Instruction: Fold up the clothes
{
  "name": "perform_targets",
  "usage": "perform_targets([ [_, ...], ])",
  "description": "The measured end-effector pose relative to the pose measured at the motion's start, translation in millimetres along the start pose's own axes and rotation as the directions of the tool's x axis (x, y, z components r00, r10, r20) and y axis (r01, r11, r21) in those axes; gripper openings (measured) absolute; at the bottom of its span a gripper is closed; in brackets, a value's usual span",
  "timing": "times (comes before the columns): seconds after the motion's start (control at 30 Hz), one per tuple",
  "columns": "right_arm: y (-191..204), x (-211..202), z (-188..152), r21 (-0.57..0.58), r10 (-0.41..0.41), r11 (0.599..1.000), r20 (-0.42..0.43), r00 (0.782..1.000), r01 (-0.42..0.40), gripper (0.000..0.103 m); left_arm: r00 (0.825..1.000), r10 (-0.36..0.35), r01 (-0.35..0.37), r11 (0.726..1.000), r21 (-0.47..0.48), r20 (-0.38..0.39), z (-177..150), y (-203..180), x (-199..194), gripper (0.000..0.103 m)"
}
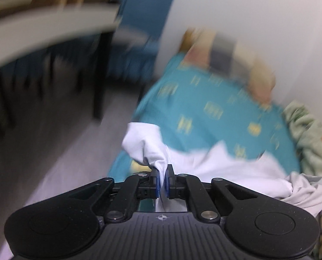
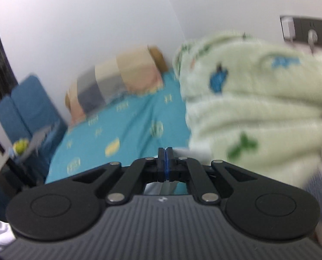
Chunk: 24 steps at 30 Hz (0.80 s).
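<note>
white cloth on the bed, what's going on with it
A person is folding laundry on a bed with a hand-held tool in each hand. The left tool is shut on a bunched corner of the white garment, which trails across the teal bedsheet. The right tool is closed too, with a thin strip of pale fabric showing behind its fingers. A green fleece blanket is heaped alongside. Both views are motion-blurred.

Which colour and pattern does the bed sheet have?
The bed sheet is teal with small yellow motifs, clearest in the right wrist view.
</note>
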State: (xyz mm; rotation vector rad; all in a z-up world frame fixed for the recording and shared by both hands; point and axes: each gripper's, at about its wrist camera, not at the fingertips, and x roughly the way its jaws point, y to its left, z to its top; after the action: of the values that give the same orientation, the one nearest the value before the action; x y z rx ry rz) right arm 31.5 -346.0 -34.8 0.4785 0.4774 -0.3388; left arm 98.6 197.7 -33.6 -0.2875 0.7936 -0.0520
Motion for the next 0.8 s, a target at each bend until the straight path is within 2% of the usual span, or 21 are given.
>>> perform_targets([
  [0.07,4,-6,-14,-0.018,-0.016,1.0,-0.028,0.999,0.015,0.005,0.996,0.009,-0.013,0.999,-0.038,-0.093,-12,13,3,0.008],
  [0.1,6,-10,-19,-0.034,-0.023,0.999,-0.027,0.999,0.022,0.005,0.994,0.005,-0.009,0.999,-0.04,-0.106,-12,14,-1,0.008],
  [0.13,9,-15,-22,-0.049,-0.028,0.998,-0.018,0.999,0.027,0.005,0.996,-0.004,0.001,0.999,-0.036,-0.094,-11,13,-6,0.009],
  [0.2,11,-25,-23,-0.065,-0.035,0.997,0.017,0.999,0.036,0.006,0.998,-0.016,0.015,1.0,-0.024,-0.061,-9,13,-18,0.021],
  [0.27,11,-31,-21,-0.069,-0.031,0.997,0.051,0.998,0.035,0.01,1.0,-0.024,0.024,1.0,-0.012,-0.019,-10,10,-32,0.037],
  [0.33,12,-32,-19,-0.064,-0.018,0.998,0.077,0.997,0.023,0.031,0.999,-0.034,0.034,0.999,0.02,0.021,-9,-3,-38,0.042],
  [0.37,12,-32,-18,-0.06,-0.003,0.998,0.089,0.996,0.008,0.055,0.998,-0.039,0.038,0.999,0.036,0.041,-9,-9,-41,0.045],
  [0.4,15,-30,-17,-0.058,0.02,0.998,0.094,0.995,-0.014,0.069,0.997,-0.049,0.046,0.997,0.056,0.055,-8,-16,-41,0.047],
  [0.47,25,-20,-17,-0.066,0.077,0.995,0.084,0.994,-0.071,0.07,0.995,-0.078,0.071,0.992,0.104,0.059,-3,-36,-25,0.054],
  [0.53,42,5,-13,-0.084,0.169,0.982,0.006,0.986,-0.168,0.07,0.995,-0.092,0.083,0.983,0.162,0.049,0,-61,-6,0.059],
  [0.6,61,35,-10,-0.093,0.26,0.959,-0.091,0.961,-0.268,0.07,0.994,-0.102,0.092,0.969,0.229,0.032,4,-87,22,0.065],
  [0.67,79,72,-11,-0.108,0.322,0.932,-0.196,0.926,-0.347,0.069,0.992,-0.13,0.123,0.947,0.296,0.004,6,-107,55,0.067],
  [0.8,97,126,-17,-0.18,0.347,0.896,-0.286,0.893,-0.406,0.068,0.988,-0.143,0.155,0.882,0.445,-0.06,3,-136,122,0.067],
])
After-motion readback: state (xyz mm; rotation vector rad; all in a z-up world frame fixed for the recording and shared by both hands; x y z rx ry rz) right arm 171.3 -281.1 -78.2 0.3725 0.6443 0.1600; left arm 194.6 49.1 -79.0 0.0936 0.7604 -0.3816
